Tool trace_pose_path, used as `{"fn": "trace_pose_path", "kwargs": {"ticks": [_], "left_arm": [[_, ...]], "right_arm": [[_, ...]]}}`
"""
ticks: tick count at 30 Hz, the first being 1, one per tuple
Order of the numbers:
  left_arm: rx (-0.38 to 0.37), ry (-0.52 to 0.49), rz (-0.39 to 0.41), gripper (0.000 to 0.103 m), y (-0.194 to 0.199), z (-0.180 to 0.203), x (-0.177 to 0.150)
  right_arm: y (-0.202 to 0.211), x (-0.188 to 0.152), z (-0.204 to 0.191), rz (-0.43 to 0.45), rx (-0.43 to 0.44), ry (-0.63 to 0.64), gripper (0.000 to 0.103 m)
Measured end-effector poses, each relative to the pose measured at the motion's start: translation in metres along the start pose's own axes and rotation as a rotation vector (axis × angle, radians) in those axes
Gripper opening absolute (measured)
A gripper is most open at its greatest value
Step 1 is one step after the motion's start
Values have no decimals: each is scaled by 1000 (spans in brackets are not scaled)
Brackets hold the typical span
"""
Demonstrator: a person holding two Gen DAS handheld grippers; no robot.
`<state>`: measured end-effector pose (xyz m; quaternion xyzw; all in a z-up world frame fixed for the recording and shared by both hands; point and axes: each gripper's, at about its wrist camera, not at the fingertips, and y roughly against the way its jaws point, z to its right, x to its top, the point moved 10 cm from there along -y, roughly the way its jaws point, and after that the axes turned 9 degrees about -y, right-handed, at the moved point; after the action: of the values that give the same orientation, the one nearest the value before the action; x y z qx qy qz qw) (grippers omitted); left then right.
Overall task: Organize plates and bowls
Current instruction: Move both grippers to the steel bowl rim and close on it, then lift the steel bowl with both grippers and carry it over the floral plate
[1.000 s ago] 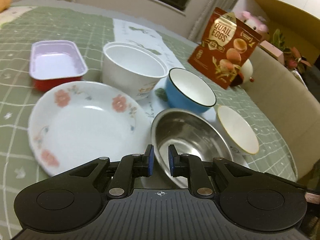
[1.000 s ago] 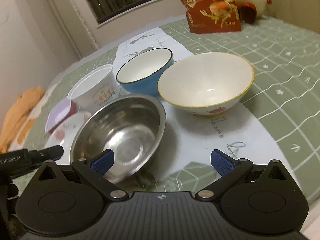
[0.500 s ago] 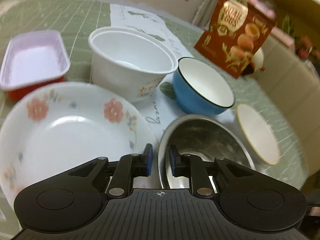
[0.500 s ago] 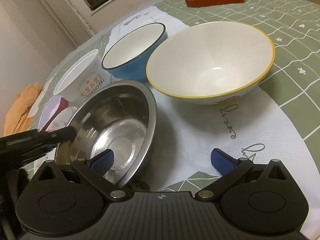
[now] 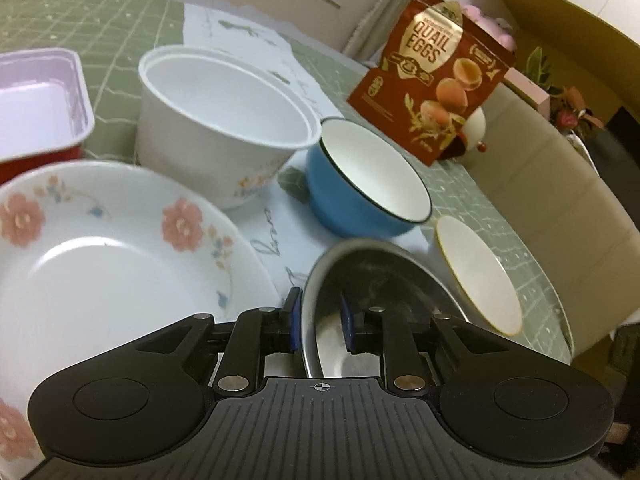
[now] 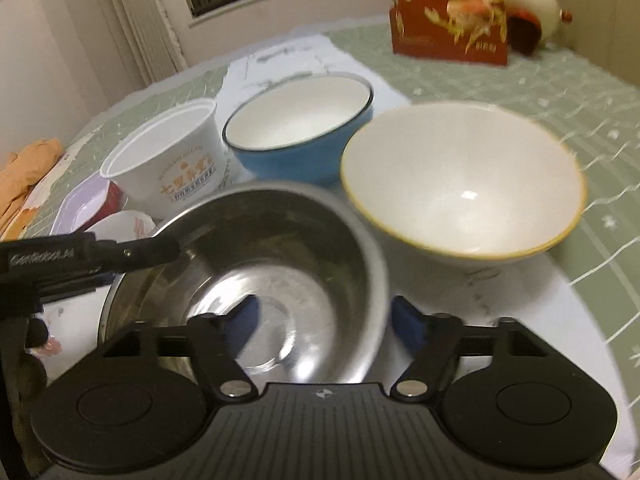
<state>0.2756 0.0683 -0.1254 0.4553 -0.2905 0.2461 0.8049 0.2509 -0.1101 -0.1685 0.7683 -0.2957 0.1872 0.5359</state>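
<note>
Zero stacked; steel bowl point(image 5: 380, 280) first. L tongs point(image 5: 320, 318) just parted, R tongs point(image 6: 328, 318) just closing, both astride its rim, ungripped.

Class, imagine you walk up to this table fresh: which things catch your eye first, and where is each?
The steel bowl sits nearest, with both grippers straddling opposite sides of its rim. Behind it stand a blue bowl and a yellow-rimmed white bowl; a red quail-egg pouch stands at the back.
</note>
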Motion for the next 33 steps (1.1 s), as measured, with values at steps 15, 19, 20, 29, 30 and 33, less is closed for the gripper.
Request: {"fn": "trace_pose_path", "kwargs": {"ticks": [15,19,20,29,30,33], "left_arm": [[-24,78,133,23,76,-23,21],[45,122,168,23,99,-58,24],[63,130,171,23,103,-67,23],[87,214,171,23,113,-118,16],[89,220,168,23,112,-121,16],[95,227,164,23,113,-127,13]], "right_arm": [[40,15,-68,111,23,61,58],[27,5,-110,68,68,90,58],[22,1,-121,56,76,99,58],[-6,-21,-169,-5,60,154,58],[-8,-22,-171,-4,54,156,58],[-14,-23,-176,-4,36,158,58]]}}
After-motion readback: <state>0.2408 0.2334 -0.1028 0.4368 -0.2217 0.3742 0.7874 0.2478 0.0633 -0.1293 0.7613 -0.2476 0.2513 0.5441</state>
